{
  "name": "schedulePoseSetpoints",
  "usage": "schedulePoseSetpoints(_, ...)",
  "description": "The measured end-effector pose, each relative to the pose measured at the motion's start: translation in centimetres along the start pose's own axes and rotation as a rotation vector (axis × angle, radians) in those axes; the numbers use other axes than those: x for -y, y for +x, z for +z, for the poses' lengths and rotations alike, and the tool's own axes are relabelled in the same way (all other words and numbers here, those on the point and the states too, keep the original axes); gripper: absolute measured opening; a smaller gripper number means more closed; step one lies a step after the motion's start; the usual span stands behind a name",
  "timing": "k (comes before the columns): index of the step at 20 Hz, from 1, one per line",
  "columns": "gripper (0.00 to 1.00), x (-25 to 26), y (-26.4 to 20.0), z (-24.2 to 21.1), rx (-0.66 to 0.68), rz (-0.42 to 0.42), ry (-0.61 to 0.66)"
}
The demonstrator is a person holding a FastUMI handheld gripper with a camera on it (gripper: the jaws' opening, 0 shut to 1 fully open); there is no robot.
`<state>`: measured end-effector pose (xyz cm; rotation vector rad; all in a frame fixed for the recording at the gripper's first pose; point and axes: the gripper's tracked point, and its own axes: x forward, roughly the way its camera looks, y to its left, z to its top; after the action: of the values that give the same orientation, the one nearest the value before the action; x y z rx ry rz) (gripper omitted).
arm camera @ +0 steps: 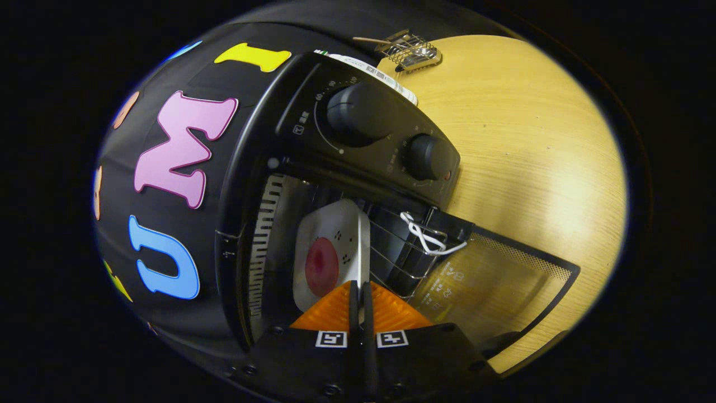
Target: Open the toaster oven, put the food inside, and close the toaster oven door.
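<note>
The white plate (330, 246) carrying the round reddish food (321, 266) sits inside the toaster oven (313, 140) on its wire rack (400, 254). The gripper (361, 288) pinches the plate's near rim, jaws nearly together. The oven's glass door (498, 285) hangs open over the wooden table (531, 140).

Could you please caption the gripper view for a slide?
Gripper holds plate by its rim inside open oven.
</note>
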<state>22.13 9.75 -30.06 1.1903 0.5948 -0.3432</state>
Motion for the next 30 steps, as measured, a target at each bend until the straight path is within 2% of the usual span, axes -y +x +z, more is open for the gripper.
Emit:
schedulePoseSetpoints(4, 0.05, -0.8, 1.3, -1.1, -0.029, 0.017, 0.063)
schedulePoseSetpoints(6, 0.06, -0.9, 1.4, -1.2, -0.022, 0.025, 0.056)
schedulePoseSetpoints(8, 0.09, -1.2, 1.1, -1.2, -0.018, 0.035, 0.053)
schedulePoseSetpoints(11, 0.12, -1.4, 0.6, -2.4, -0.09, 0.033, 0.088)
schedulePoseSetpoints(15, 0.16, -2.3, -1.1, -2.7, -0.099, 0.076, 0.077)
schedulePoseSetpoints(17, 0.28, -3.1, -2.2, -2.9, -0.118, 0.103, 0.068)
schedulePoseSetpoints(19, 0.55, -3.3, -3.5, -3.3, -0.14, 0.109, 0.053)
schedulePoseSetpoints(20, 0.61, -3.4, -4.3, -3.4, -0.146, 0.113, 0.036)
schedulePoseSetpoints(21, 0.61, -3.5, -5.2, -3.5, -0.15, 0.124, 0.015)
schedulePoseSetpoints(24, 0.97, -3.1, -7.5, -3.9, -0.164, 0.119, -0.041)
schedulePoseSetpoints(26, 0.98, -2.8, -8.9, -4.4, -0.186, 0.118, -0.057)
schedulePoseSetpoints(30, 0.99, -0.4, -11.0, -5.2, -0.199, 0.084, -0.183)
